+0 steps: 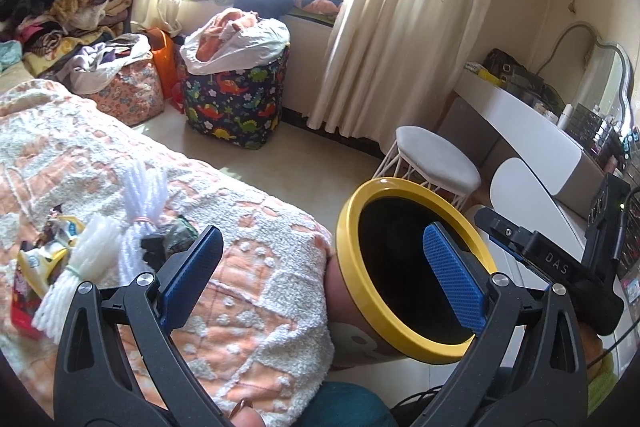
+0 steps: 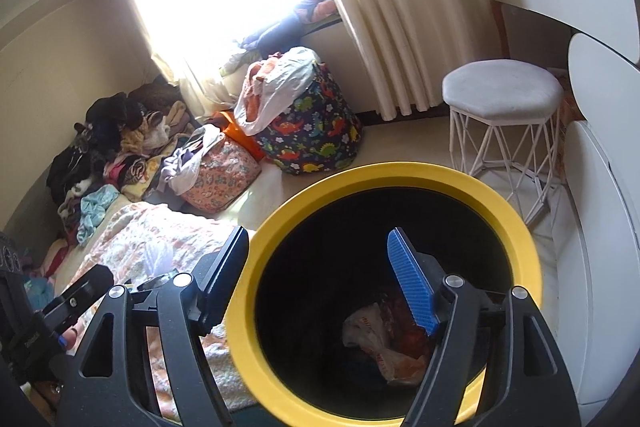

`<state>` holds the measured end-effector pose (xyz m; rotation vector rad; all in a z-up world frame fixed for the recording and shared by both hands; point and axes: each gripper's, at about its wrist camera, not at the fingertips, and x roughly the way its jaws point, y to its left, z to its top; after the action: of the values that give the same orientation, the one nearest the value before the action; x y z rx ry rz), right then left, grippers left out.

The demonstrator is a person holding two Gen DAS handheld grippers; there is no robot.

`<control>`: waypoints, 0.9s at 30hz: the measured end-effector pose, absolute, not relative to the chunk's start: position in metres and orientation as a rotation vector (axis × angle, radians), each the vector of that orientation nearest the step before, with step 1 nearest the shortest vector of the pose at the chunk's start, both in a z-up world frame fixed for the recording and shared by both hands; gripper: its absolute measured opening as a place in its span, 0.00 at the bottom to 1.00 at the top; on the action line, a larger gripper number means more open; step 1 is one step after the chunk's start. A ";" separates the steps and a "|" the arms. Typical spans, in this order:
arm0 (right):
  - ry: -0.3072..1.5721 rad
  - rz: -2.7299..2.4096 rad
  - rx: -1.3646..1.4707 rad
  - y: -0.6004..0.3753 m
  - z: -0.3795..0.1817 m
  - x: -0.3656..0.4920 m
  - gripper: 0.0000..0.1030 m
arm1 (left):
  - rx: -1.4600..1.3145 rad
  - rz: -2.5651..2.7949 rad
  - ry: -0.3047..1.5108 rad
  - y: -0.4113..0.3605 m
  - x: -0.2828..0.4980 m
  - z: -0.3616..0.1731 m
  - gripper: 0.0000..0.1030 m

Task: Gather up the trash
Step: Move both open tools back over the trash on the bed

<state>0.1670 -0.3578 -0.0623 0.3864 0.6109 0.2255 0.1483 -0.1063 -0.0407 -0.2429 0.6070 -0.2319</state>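
Observation:
A yellow-rimmed trash bin stands beside the bed; in the right wrist view its rim fills the middle. Crumpled wrappers lie at its bottom. My right gripper is open and empty, one finger over the bin's mouth and the other outside the rim. My left gripper is open and empty above the bed's corner. On the bed at the left lie snack wrappers, white yarn bundles and a dark wrapper.
An orange-and-white bedspread covers the bed. A white stool and a white dressing table stand to the right. A dinosaur-print bag, a floral bag and piled clothes sit by the window.

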 end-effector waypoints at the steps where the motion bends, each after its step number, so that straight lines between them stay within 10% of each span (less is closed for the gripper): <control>1: 0.610 0.235 0.380 -0.354 -0.061 0.166 0.67 | -0.248 -0.227 0.604 -0.103 0.148 -0.040 0.89; 27: 0.618 0.429 0.224 -0.266 -0.045 0.144 0.69 | -0.309 -0.053 0.559 -0.019 0.125 -0.037 0.89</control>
<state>0.1442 -0.2661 -0.0448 0.2238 0.6178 0.4291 0.1252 -0.0189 -0.0372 -0.3092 0.5594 -0.0531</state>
